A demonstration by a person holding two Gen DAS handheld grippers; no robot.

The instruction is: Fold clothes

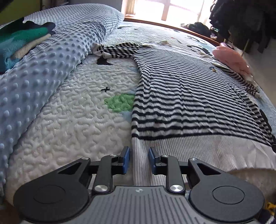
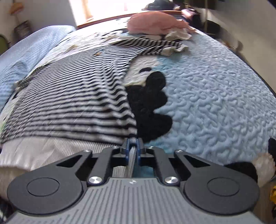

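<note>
Left hand-held gripper (image 1: 138, 159) we see open over striped sweater (image 1: 189, 103) hem; right hand-held gripper (image 2: 132, 148) pinches hem corner (on bed (image 2: 215, 103)).

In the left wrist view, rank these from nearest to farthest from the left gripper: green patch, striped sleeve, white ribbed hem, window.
1. White ribbed hem of the striped sweater, directly at the left gripper.
2. Green patch on the quilt, ahead and left.
3. Striped sleeve, farther up, by the dotted blanket.
4. Window, beyond the bed.

Each hand-held gripper (image 1: 139, 159) (image 2: 133, 149) has black linkage arms, silver screws, blue finger pads (image 1: 126, 159), round black discs and a ribbed grey body.
</note>
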